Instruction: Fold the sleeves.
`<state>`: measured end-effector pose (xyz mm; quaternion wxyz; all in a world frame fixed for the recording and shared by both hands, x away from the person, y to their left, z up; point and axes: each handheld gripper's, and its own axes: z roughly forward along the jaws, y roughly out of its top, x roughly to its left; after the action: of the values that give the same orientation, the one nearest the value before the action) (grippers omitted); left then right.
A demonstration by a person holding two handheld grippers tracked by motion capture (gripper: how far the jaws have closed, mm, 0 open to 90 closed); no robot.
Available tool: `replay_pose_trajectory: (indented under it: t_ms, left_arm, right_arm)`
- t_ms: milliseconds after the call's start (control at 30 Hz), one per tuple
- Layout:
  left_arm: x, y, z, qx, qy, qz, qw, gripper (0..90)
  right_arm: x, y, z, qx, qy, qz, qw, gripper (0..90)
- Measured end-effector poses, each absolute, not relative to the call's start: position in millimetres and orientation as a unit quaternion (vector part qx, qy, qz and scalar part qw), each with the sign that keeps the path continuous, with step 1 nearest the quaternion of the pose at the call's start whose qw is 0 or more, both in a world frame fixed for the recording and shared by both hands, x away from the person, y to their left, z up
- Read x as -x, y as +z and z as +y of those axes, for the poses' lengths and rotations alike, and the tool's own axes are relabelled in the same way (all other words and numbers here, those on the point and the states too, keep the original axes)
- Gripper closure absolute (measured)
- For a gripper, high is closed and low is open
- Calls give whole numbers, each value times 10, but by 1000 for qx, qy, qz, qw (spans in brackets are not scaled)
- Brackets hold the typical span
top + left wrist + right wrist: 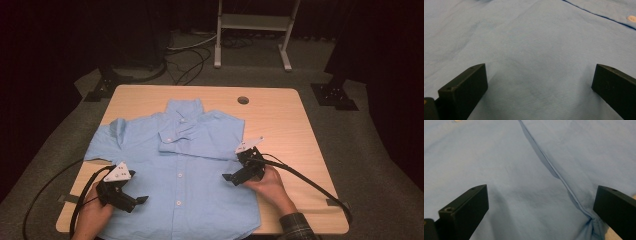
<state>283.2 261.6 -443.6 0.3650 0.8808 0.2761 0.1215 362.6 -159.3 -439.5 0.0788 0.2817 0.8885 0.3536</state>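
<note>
A light blue button-up shirt [180, 165] lies front-up on the wooden table [280, 120], collar at the far side, its right sleeve folded across the chest. My left gripper [140, 200] hovers open over the shirt's lower left part; its view has plain blue cloth [536, 57] between the wide-apart jaws and a white button [631, 18] at the top right. My right gripper [227, 177] is open over the shirt's right side, just below the folded sleeve. Its view has a sleeve hem edge [554, 170] running diagonally across the cloth between the jaws.
A round cable hole [243, 100] sits near the table's far edge. Bare tabletop lies right of the shirt. Cables trail from both grippers off the table's sides. A white metal stand [252, 30] and dark tripod feet [332, 95] stand on the floor beyond.
</note>
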Motion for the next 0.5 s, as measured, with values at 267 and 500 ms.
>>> replay_pose_trajectory:
  t_ms: [267, 500]
  left_arm:
    - [-2831, -4436, 2614, -881, 121, 277, 365, 0]
    - [-2849, -4415, 2575, -884, 119, 283, 353, 0]
  right_arm:
    - [-3588, -4409, -1578, -251, 335, 903, 97, 0]
    - [-3595, -4392, -1596, -239, 324, 911, 89, 0]
